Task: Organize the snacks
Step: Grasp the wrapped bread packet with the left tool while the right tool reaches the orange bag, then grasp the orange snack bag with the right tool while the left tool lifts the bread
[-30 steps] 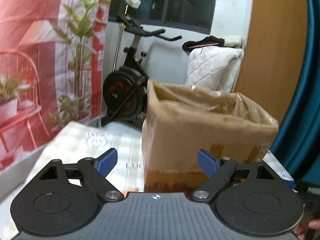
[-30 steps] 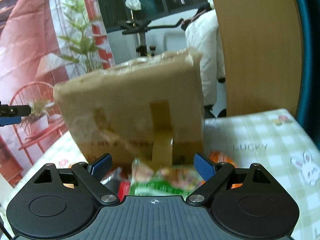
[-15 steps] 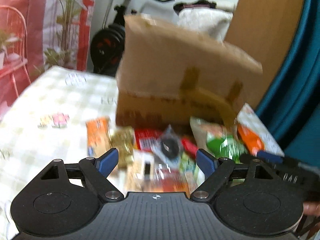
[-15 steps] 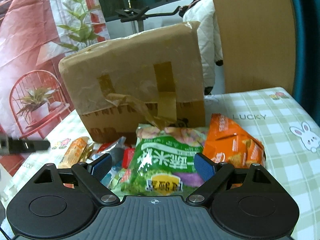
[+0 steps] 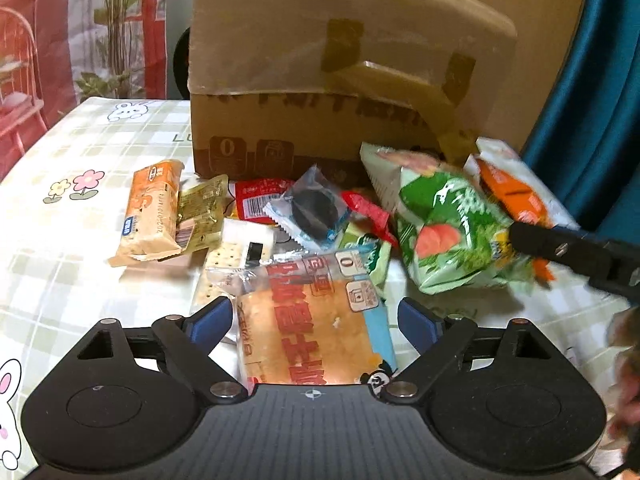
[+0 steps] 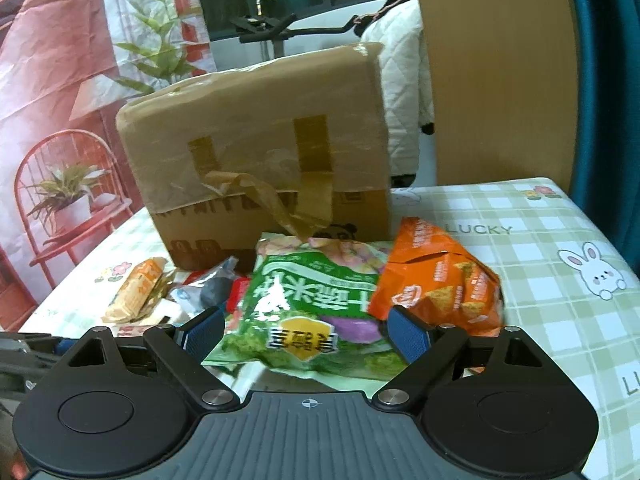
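Left claw [image 5: 314, 320]: jaws opening, spread either side of a clear-wrapped orange bread packet with red lettering [image 5: 308, 332], pads not pressing it.
Right claw [image 6: 306, 330]: spread wide, a puffy green snack bag [image 6: 308, 312] between its pads, not pinched.
Snacks: heaped on the checked-cloth surface [image 6: 560, 300] in front of a taped brown cardboard box [image 6: 260, 152].
Orange chip bag [image 6: 440, 276]: touching the green bag's right side.

Tall brown taped cardboard box [image 5: 304, 80] upright at far table, puffy green snack bag [image 6: 316, 300] before it, orange chip bag [image 6: 436, 276] touching its right, small wrapped biscuits [image 5: 150, 210] scattered left
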Motion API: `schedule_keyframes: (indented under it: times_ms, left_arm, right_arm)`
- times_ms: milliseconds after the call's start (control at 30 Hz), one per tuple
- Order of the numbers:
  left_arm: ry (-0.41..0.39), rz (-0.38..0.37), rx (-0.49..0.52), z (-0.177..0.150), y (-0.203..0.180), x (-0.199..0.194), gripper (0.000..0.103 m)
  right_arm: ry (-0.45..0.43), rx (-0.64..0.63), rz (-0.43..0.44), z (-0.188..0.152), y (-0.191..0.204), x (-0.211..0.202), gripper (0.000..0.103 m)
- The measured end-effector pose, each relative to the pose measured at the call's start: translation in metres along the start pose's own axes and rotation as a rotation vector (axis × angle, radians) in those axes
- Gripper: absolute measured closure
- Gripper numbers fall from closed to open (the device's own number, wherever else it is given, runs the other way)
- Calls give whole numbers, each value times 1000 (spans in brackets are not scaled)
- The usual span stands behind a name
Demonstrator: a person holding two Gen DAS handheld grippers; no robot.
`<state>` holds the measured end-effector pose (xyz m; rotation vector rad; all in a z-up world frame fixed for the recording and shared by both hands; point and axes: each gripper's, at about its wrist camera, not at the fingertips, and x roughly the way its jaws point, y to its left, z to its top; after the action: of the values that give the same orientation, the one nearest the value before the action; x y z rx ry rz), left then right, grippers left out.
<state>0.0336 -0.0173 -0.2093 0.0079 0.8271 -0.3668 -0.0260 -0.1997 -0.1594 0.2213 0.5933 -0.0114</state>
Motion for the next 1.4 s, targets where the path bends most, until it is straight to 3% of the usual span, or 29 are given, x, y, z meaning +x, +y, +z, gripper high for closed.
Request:
schedule_keyframes:
  times_ms: [167, 300, 567, 700, 933, 1000, 1200, 1267, 1400]
  left_arm:
    - [34, 24, 13, -3, -5, 9, 14]
    - [27, 25, -1, -1, -1, 3, 24]
    - [-100, 22, -41, 13, 15, -31, 25]
    - [-151, 42, -40, 22, 19, -41, 25]
    - [-182, 63, -46, 33, 22, -46, 25]
    - [-189, 67, -43, 34, 25, -47, 25]
    - [-190, 64, -57, 31, 30, -48, 25]
    - [-193, 61, -54, 30, 29, -48, 25]
    - [-203, 59, -57, 30, 30, -49, 26]
  right_arm:
    - [-6, 18, -18, -2, -11, 0, 16]
    - [-17, 42, -42, 0, -25, 2, 16]
    - [-74, 132, -146, 29, -73, 20, 10]
    - [-50, 184, -173, 36, -92, 44, 9]
    - [52, 219, -175, 35, -92, 86, 4]
    - [49, 200, -183, 32, -85, 88, 0]
    - [101, 96, -246, 27, -71, 98, 0]
    - [101, 99, -246, 26, -72, 95, 1]
    - [101, 78, -260, 25, -71, 83, 19]
